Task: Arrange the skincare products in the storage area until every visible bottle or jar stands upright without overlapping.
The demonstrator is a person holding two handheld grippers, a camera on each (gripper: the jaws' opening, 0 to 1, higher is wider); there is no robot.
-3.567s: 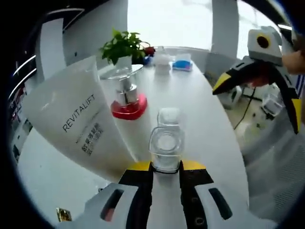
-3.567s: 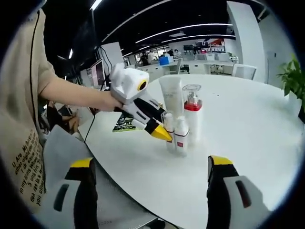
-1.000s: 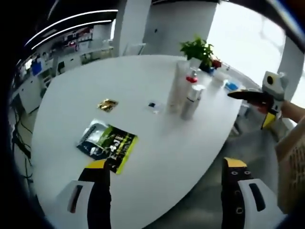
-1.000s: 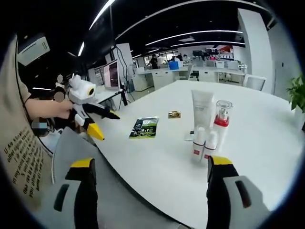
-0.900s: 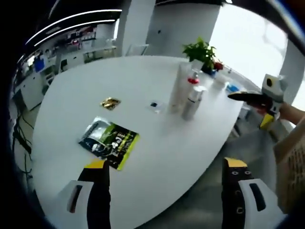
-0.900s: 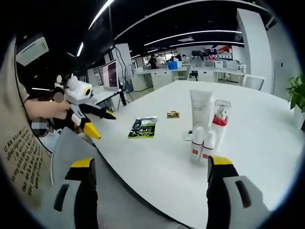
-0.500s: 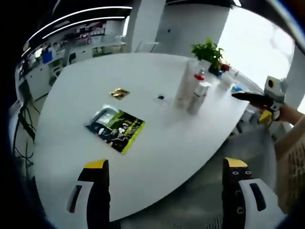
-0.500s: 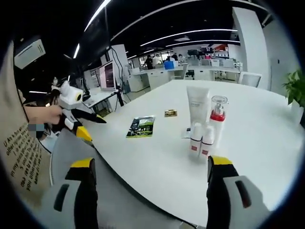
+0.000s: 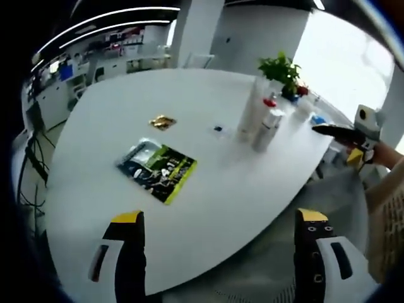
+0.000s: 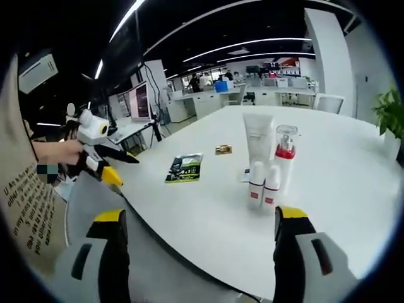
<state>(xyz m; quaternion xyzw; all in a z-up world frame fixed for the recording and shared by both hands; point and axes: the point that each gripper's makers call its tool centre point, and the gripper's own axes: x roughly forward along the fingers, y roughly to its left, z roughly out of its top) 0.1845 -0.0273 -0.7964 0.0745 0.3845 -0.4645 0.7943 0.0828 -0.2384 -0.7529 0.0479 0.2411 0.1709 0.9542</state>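
Four skincare products stand upright in a tight cluster on the white table (image 10: 208,214): a white tube (image 10: 257,142), a clear pump bottle with a red collar (image 10: 284,154), and two small white bottles (image 10: 255,183) (image 10: 271,186) with red labels in front. The left gripper view shows the same cluster (image 9: 259,120) far off. My left gripper (image 9: 219,216) is open and empty, off the table's edge; it shows again, as the left gripper (image 10: 123,169), held by a hand. My right gripper (image 10: 202,214) is open and empty in front of the cluster, and the right gripper (image 9: 333,142) appears at the table's far side.
A green sachet (image 10: 183,167) and a small gold sachet (image 10: 223,149) lie flat on the table left of the products. A potted plant (image 9: 281,66) and small items sit at the table's far end. Desks and monitors fill the room behind.
3.6 s ago my left gripper was shut on a small bottle at the cluster; it is now open and drawn well back off the table. In the last second both views barely shifted.
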